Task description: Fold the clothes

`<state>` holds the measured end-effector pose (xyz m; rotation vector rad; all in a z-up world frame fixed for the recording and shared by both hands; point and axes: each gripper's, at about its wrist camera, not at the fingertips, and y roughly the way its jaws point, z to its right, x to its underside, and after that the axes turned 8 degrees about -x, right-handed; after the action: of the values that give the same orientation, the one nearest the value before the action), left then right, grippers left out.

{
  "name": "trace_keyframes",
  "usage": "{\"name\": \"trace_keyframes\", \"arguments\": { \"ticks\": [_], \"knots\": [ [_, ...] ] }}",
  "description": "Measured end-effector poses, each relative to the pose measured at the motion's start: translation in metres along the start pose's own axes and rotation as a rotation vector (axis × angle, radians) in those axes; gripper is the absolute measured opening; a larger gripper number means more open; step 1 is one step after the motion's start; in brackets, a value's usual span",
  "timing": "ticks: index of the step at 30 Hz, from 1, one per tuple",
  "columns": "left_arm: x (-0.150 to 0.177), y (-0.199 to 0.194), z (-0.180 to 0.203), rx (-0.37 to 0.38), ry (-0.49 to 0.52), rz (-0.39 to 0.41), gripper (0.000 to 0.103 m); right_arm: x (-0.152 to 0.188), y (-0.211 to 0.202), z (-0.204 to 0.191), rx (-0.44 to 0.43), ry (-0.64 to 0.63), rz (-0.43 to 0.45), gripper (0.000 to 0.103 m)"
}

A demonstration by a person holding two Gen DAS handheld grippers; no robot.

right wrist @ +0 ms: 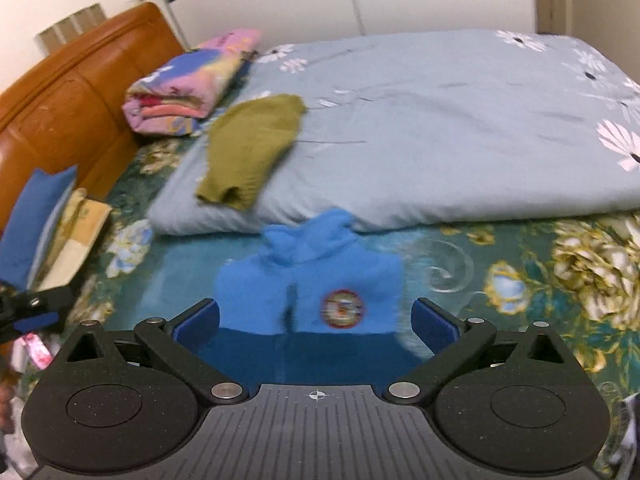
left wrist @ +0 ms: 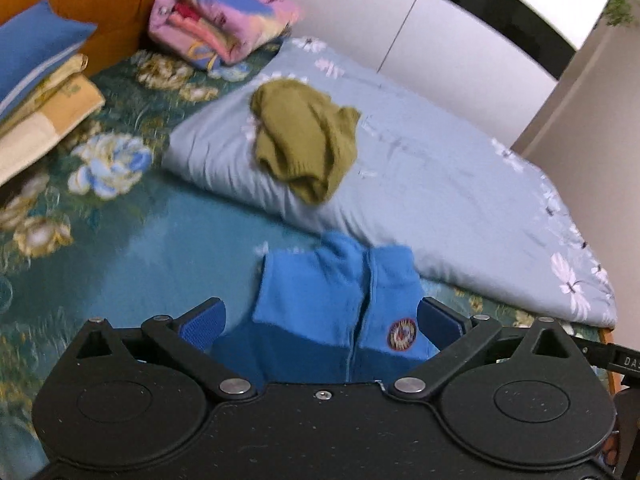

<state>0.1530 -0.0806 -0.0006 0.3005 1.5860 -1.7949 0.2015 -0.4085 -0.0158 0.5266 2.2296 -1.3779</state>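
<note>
A folded blue fleece jacket (left wrist: 340, 300) with a round badge lies on the floral bedsheet; in the right wrist view the same jacket (right wrist: 312, 276) is blurred. My left gripper (left wrist: 320, 318) hovers over its near edge, jaws wide open, pads clear of the cloth. My right gripper (right wrist: 316, 318) is also open above the jacket, holding nothing. A crumpled olive green sweater (left wrist: 304, 140) rests on the pale blue duvet behind it, and the right wrist view shows this sweater (right wrist: 252, 144) too. The left gripper's tip (right wrist: 32, 312) shows at the left edge of the right wrist view.
A thick pale blue duvet (left wrist: 460, 184) with white flowers covers the far half of the bed. A folded pink patterned blanket (left wrist: 220, 20) sits by the orange headboard (right wrist: 68, 92). Stacked pillows (left wrist: 36, 92) lie at the left. The floral sheet (right wrist: 540, 280) spreads to the right.
</note>
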Motion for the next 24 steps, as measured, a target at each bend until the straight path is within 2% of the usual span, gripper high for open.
{"name": "trace_keyframes", "arguments": {
  "ticks": [4, 8, 13, 17, 20, 22, 24],
  "knots": [
    [0.006, 0.012, 0.022, -0.019, 0.068, -0.048, 0.101, 0.005, 0.013, 0.045, 0.018, 0.007, -0.086, 0.103],
    [0.004, 0.038, 0.034, -0.041, 0.129, -0.092, 0.101, 0.009, 0.037, 0.065, 0.042, -0.005, -0.170, 0.103],
    [-0.014, 0.102, 0.046, -0.003, 0.196, -0.158, 0.100, -0.003, 0.076, 0.069, 0.019, 0.041, -0.216, 0.103],
    [-0.039, 0.173, 0.061, 0.034, 0.267, -0.190, 0.100, -0.022, 0.113, 0.070, -0.038, 0.067, -0.199, 0.102],
    [-0.058, 0.223, 0.069, 0.074, 0.297, -0.219, 0.098, -0.040, 0.152, 0.076, -0.089, 0.087, -0.206, 0.093],
    [-0.067, 0.253, 0.071, 0.107, 0.324, -0.240, 0.095, -0.053, 0.180, 0.078, -0.103, 0.088, -0.208, 0.088],
    [-0.075, 0.284, 0.071, 0.149, 0.354, -0.273, 0.089, -0.065, 0.208, 0.081, -0.134, 0.094, -0.207, 0.079]
  ]
}}
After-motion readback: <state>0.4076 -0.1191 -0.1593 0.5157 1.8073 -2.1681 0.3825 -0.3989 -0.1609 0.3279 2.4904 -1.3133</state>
